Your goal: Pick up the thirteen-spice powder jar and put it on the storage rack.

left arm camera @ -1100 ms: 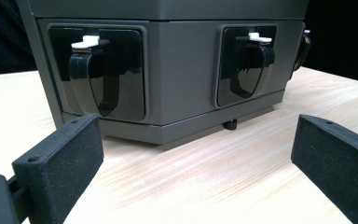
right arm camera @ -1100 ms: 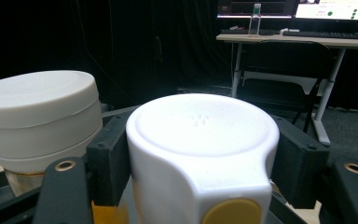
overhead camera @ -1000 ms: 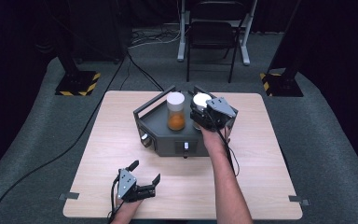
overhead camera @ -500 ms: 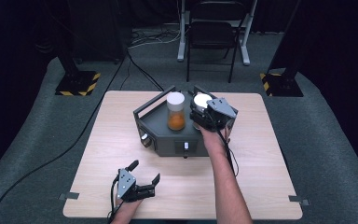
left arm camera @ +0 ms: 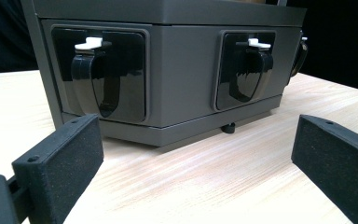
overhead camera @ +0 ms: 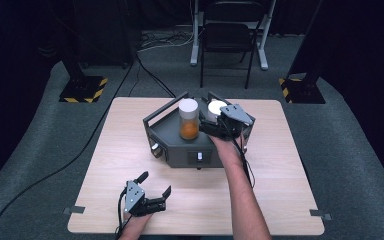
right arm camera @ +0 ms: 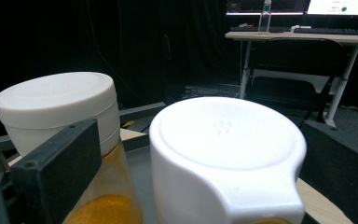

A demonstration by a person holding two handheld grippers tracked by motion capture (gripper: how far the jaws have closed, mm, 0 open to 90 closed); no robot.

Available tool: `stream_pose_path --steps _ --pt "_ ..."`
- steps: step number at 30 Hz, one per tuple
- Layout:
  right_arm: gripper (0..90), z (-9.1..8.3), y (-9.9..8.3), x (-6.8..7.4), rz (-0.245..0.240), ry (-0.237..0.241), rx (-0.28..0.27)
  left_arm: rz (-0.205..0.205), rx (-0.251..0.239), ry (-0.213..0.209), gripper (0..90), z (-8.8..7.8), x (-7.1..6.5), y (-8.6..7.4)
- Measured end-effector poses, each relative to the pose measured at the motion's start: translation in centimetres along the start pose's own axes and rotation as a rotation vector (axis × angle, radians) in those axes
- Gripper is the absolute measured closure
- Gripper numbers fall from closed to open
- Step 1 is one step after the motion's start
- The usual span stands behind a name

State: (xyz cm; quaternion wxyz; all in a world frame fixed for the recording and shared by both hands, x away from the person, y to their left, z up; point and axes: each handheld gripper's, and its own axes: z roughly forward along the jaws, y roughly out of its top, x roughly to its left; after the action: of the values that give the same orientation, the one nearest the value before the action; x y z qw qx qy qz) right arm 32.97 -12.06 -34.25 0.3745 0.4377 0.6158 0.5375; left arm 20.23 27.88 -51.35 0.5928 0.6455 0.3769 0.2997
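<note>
On the table, the grey tray holds two white-lidded jars. Your right gripper has just been opening, jaws spread around the nearer jar, pads off. Your left gripper rests apart, empty.

I'm looking into a lab-like recording studio: black curtains wall it in, grey carpet covers the floor, yellow-and-black striped stand bases flank the light wooden table, and lit monitors sit on a desk behind.
</note>
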Motion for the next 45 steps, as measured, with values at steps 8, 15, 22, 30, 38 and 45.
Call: stream_pose_path --steps 8,15,22,30,38,45 --pt "0.0 -0.9 0.3 -0.4 0.003 0.011 0.009 0.003 0.001 -0.001 1.9 0.0 0.0 0.0" --pt "0.0 -2.3 -0.7 -1.0 0.01 0.029 -0.015 0.006 0.004 -0.004 1.8 0.1 0.0 0.1" --pt "0.0 -3.7 -1.6 -1.8 0.021 0.054 -0.042 0.006 0.003 -0.005 1.7 0.2 0.0 0.1" --pt "0.1 -5.0 -2.1 -2.2 -0.007 0.08 -0.061 0.007 0.005 -0.003 1.7 0.2 -0.1 0.1" --pt "0.3 -6.7 -3.1 -2.6 -0.035 0.115 -0.082 0.002 0.005 -0.003 1.7 0.2 0.0 0.1" --pt "0.2 -7.7 -4.3 -3.5 -0.024 0.125 -0.084 0.002 0.008 -0.003 1.7 0.2 0.0 0.1"
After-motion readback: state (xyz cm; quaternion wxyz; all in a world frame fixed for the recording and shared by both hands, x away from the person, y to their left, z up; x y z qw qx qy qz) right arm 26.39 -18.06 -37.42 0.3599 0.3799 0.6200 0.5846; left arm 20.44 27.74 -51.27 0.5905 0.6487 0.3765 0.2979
